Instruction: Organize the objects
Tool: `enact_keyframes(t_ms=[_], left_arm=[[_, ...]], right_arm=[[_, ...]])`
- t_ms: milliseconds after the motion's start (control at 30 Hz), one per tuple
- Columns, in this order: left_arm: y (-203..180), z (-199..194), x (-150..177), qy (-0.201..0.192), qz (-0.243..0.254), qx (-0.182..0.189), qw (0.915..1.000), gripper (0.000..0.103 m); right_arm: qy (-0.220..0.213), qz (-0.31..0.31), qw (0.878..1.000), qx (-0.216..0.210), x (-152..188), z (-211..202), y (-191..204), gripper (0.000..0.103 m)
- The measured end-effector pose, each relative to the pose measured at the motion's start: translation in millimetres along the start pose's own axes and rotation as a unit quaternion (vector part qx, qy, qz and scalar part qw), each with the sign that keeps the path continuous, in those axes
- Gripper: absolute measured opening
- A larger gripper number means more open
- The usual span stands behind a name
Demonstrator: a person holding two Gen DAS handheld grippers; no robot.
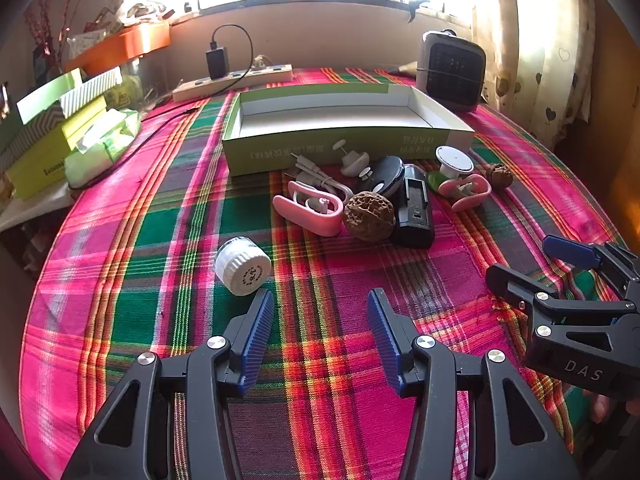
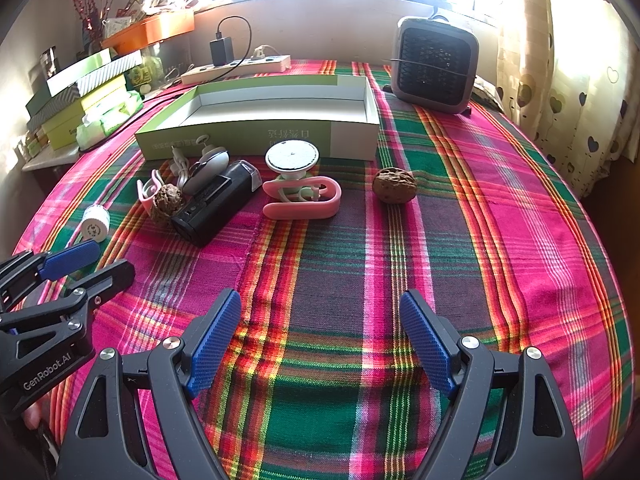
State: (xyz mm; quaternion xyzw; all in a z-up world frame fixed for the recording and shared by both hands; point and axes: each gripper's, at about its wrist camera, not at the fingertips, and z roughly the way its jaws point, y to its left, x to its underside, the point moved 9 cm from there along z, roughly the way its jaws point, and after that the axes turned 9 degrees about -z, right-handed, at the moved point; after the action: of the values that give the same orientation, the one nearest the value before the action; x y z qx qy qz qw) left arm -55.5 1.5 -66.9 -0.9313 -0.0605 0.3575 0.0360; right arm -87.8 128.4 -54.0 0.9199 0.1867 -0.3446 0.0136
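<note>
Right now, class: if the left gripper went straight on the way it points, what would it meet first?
Probably the bare plaid tablecloth just ahead of the open left gripper; the brown wrinkled walnut lies farther along, though depth is unclear.

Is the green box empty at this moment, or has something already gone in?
Empty. The green box shows only bare white floor and walls in both views; the small items all lie on the cloth in front of it.

left wrist view looks down obliquely over the plaid tablecloth (image 1: 160, 240); right wrist view does likewise from its right; both share the green-and-white box (image 1: 340, 148) (image 2: 256, 136).
</note>
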Motion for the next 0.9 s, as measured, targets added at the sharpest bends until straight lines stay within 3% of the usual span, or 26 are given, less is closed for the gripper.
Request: enact_keyframes(t_ms=[900], left_arm=[[1.8,-2.4,-0.9,-0.002,0.01,0.002,1.0,0.047]], right_arm=[[0.001,-0.007,1.0,-0.006,-2.7,0.7,-1.0,0.082]])
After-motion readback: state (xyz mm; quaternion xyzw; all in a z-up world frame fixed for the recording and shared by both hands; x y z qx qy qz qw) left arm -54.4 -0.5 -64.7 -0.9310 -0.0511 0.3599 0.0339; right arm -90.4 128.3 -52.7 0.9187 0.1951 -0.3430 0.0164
